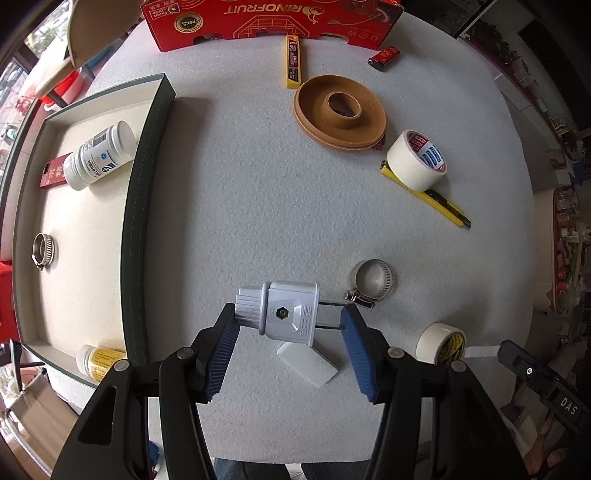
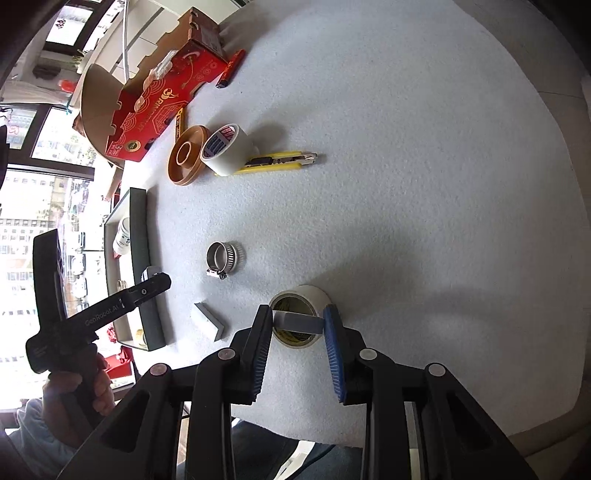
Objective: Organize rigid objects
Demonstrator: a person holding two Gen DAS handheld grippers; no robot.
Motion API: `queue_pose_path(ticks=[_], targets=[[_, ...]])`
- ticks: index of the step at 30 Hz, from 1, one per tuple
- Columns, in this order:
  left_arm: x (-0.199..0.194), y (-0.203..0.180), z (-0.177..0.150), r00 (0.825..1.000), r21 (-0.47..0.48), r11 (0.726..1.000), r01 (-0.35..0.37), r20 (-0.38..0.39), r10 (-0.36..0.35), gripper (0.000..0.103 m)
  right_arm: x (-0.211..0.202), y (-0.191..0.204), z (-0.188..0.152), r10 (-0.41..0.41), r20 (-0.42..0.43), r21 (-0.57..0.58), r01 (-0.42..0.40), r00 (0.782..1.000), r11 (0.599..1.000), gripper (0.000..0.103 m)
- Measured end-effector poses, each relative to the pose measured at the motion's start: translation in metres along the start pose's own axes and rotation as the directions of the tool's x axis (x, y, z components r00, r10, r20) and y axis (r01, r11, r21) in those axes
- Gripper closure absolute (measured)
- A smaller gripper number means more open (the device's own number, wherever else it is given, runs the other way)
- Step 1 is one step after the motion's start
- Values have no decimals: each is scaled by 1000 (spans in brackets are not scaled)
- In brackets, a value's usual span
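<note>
1. Left wrist view looked straight down on the bench (image 1: 258, 177), covered in pale grey felt, with a red cardboard box (image 1: 266, 22) printed RINOFRUIT along its far edge.
2. At the left lay a dark-walled tray (image 1: 144, 206) with a cream floor, holding a white bottle (image 1: 98, 155), a red strip beside it, a small hose clamp (image 1: 43, 249) and a yellow-labelled bottle (image 1: 98, 363) at its near corner.
3. Far right of centre sat a tan plastic spool (image 1: 340, 112), with a roll of cream tape (image 1: 417, 160) just near of it, resting on a yellow utility knife (image 1: 439, 205).
4. A yellow blade case (image 1: 293, 61) and a small red lighter (image 1: 384, 57) lay near the box.
5. The left gripper (image 1: 291, 328) had its fingers closed part-way on a white electrical plug (image 1: 284, 314), one blue pad on the ribbed end, the other against the metal pins; the plug looked lifted above the bench.
6. Below the plug lay a white block (image 1: 308, 363), with a larger hose clamp (image 1: 371, 282) just right of it.
7. In the right wrist view, the right gripper (image 2: 297, 321) had its fingers clamped on a small grey block (image 2: 295, 320), held over a second tape roll (image 2: 301, 295) with yellow print inside.
8. A person's hand (image 2: 79, 391) held the left gripper's handle at the near left.
</note>
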State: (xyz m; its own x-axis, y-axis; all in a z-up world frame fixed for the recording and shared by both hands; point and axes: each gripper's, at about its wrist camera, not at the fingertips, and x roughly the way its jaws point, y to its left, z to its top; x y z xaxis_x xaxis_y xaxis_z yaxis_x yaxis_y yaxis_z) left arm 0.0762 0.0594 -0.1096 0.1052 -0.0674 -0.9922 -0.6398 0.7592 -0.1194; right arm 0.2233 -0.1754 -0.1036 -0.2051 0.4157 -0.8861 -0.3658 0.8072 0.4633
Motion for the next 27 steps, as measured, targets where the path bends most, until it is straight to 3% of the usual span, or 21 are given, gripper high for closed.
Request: queue_pose_path(ticks=[4, 7, 8, 9, 10, 13, 16, 20, 23, 27], targets=[[-16, 3, -14, 1000, 14, 1000, 23, 4, -23, 43, -4, -39, 0, 0, 24, 136, -4, 1000, 991, 73], [-23, 4, -21, 999, 19, 999, 40, -3, -40, 43, 10, -79, 0, -16, -29, 282, 23, 999, 959, 69], [-29, 0, -15, 999, 26, 999, 38, -4, -38, 43, 12, -84, 1, -74, -56, 267, 86, 996, 960, 60], [-31, 1, -17, 999, 33, 999, 37, -2, -37, 43, 12, -83, 1, -149, -60, 223, 158, 987, 962, 33], [-31, 3, -16, 999, 35, 999, 38, 0, -38, 43, 8, -78, 1, -217, -34, 167, 220, 976, 961, 23], [-32, 4, -11, 999, 33, 998, 45, 0, -45, 43, 9, -59, -2, -320, -10, -11, 320, 947, 947, 23], [-30, -1, -11, 999, 50, 998, 41, 0, -41, 43, 22, -48, -3, -392, -1, -74, 391, 920, 918, 23], [-35, -7, -11, 999, 72, 997, 34, 6, -34, 43, 31, -57, 3, -338, -54, 130, 342, 940, 930, 23], [-37, -8, -11, 1000, 80, 996, 27, 9, -28, 43, 33, -63, 7, -278, -60, 303, 283, 959, 910, 23], [-40, -8, -12, 1000, 88, 996, 23, 11, -24, 43, 42, -59, 17, -311, -78, 361, 318, 947, 877, 23]])
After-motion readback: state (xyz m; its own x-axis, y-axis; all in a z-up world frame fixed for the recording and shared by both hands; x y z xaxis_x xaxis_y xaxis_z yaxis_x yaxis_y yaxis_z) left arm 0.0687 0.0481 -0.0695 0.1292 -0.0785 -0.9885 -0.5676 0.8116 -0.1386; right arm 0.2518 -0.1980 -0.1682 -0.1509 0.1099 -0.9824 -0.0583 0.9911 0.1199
